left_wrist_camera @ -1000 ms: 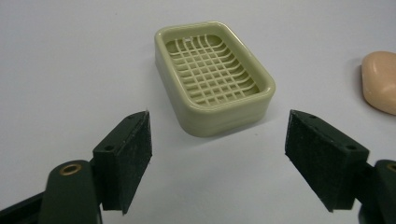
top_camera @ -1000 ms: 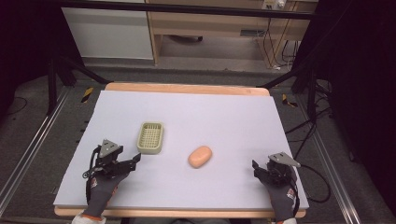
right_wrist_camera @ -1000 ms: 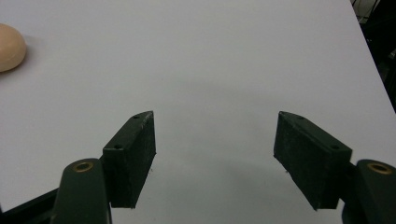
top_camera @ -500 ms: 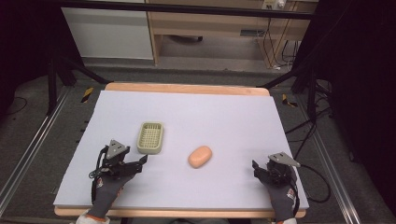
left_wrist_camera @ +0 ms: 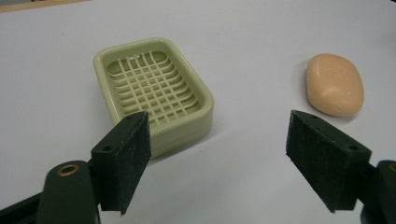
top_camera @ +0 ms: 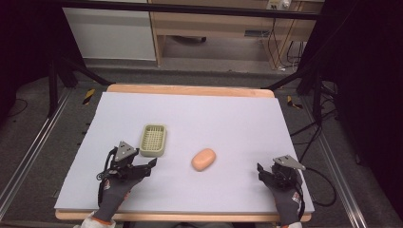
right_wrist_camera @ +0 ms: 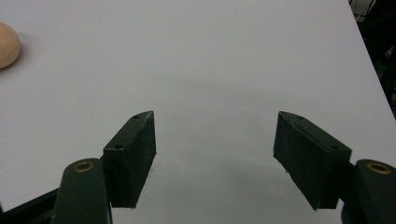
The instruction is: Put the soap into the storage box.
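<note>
My left tool (top_camera: 142, 164) has crept forward and turned right since a second ago, jaws spread and empty, just short of the green soap dish (top_camera: 153, 140); the dish sits left of centre on the tabletop (top_camera: 237, 118). The soap bar (top_camera: 204, 159) lies apart to its right: round and slick, I judge it may squirt out of a skewed pinch. My right tool (top_camera: 264, 171) rests spread and empty, near the right edge.

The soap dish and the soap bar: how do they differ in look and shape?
The soap dish is pale green and the soap bar is peach-orange. The soap dish is a rounded rectangle with a raised rim and an open grid floor; the soap bar is a solid smooth oval. Both lie apart on the white table.
</note>
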Demonstrator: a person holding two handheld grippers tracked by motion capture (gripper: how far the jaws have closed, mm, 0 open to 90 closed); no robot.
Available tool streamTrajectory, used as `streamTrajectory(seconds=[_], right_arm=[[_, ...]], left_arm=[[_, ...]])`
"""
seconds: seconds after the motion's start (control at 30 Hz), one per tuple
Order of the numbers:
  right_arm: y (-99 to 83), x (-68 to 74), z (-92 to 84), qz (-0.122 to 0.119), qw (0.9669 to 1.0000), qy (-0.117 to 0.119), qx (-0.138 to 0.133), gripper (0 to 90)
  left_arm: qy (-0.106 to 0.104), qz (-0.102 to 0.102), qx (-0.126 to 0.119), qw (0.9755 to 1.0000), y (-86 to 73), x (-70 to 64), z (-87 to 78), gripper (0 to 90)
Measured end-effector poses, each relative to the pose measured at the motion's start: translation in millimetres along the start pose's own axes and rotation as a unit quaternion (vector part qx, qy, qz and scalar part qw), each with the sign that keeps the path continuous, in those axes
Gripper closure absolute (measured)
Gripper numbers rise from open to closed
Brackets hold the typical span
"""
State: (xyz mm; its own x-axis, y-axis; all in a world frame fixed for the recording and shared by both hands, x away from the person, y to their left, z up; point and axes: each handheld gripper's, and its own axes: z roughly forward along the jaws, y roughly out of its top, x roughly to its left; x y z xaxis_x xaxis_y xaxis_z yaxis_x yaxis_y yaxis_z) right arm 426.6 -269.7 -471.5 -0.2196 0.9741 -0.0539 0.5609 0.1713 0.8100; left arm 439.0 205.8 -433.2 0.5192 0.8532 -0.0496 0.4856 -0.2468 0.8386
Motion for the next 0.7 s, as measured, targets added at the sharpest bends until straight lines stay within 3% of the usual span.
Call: streamTrajectory(seconds=[0.7], right_arm=[[0.1,0.3,-0.8,0.001,1.0000,-0.001,0.000,30.0]], left_arm=[[-0.017,0.028,0.008,0.9994,20.4,-15.6,7.8,20.7]])
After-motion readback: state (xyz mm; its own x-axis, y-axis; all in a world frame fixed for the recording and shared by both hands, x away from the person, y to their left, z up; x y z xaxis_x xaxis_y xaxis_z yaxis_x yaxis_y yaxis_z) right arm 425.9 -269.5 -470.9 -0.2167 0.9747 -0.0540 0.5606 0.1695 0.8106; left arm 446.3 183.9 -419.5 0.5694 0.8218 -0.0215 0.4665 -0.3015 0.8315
